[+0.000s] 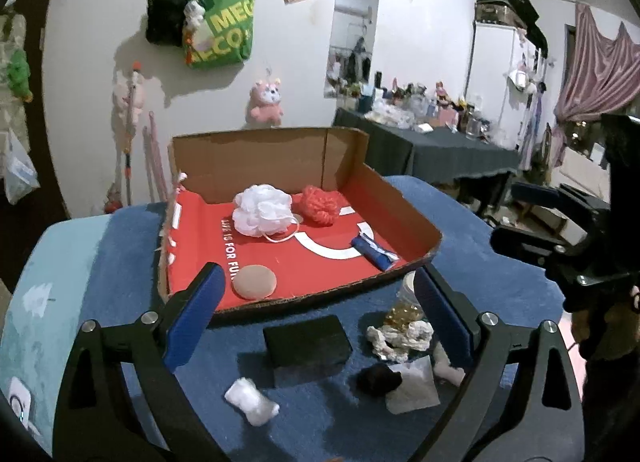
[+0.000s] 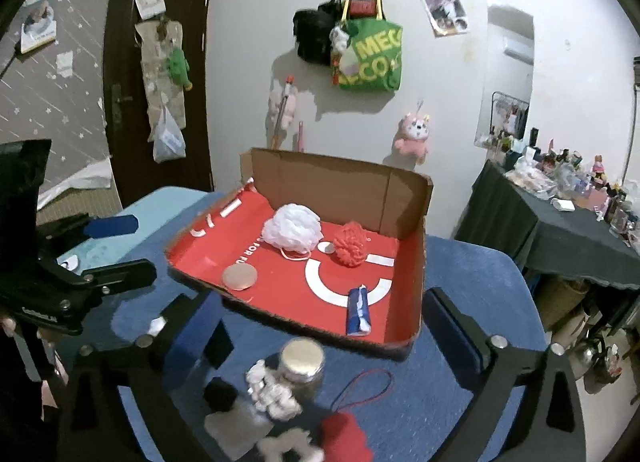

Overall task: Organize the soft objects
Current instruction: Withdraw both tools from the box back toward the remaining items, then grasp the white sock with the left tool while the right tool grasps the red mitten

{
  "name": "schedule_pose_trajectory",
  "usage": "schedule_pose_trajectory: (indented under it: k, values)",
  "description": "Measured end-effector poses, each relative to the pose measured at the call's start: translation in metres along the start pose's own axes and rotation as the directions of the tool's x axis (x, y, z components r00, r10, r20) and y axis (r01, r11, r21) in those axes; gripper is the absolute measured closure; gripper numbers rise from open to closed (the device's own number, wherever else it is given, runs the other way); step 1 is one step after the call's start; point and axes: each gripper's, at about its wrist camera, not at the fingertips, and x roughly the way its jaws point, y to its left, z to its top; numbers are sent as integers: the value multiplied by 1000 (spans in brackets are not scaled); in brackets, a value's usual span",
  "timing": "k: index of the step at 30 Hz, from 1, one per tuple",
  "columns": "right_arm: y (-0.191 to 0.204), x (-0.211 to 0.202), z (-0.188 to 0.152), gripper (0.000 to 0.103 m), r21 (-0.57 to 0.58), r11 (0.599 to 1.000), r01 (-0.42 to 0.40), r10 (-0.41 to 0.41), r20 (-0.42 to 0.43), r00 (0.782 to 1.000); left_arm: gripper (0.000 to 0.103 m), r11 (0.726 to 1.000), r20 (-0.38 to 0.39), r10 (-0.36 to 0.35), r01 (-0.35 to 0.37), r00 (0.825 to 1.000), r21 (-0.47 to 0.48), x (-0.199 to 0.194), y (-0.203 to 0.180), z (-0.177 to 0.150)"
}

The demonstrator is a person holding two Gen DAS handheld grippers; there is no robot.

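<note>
Through my left wrist view, my left tongs (image 1: pixel 316 302) stand released with nothing between the blue pads, poised above the blue table (image 1: pixel 480 222) just short of the cardboard tray (image 1: pixel 400 198). In the tray I count four soft things: one white mesh puff (image 1: pixel 262 216), one red knitted puff (image 1: pixel 320 206), one round tan sponge (image 1: pixel 254 281) and one blue rolled cloth (image 1: pixel 374 250). Still loose on the table are one white cotton wad (image 1: pixel 250 401), one crumpled white lump (image 1: pixel 400 336), one dark fuzzy ball (image 1: pixel 378 380), plus one black block (image 1: pixel 306 344) and one glass jar (image 1: pixel 408 294); the last two are likely not soft. The risk I see is that my wide pads sit close around the jar, so a careless reach for the lump could knock it over. From my right wrist view, my right tongs (image 2: pixel 320 332) are equally released and empty, hanging over the same clutter. Here I count one jar (image 2: pixel 302 362), one crumpled white lump (image 2: pixel 272 390), one dark ball (image 2: pixel 220 394), one red plush piece with a cord (image 2: pixel 344 438) and one whitish fuzzy piece (image 2: pixel 290 446) at the bottom edge. The cord could snag on the jar as I lift, and with my other tongs (image 2: pixel 112 226) so near, the two could collide.
</note>
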Motion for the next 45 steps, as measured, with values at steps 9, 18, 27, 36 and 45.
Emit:
schedule_pose_trajectory:
  k: [9,18,27,36,45]
  values:
    - [6,-42,-39,0,76,995,58,-63,73,995,4,994,89,106,-108,990,25,-35,-27,-37]
    - [20,-47,-87,0,102,987,122,-130,73,989,4,993,54,116,-114,992,-33,-32,-31,-76]
    - [20,-25,-121,0,133,982,132,-134,4,991,4,989,-22,136,-137,990,-61,-17,-22,-107]
    - [15,-7,-135,0,145,980,140,-134,-50,990,4,984,-69,152,-158,986,-79,-6,-14,-116]
    - [4,2,-137,0,156,976,152,-142,-78,987,4,977,-112,178,-190,977,-100,7,1,-116]
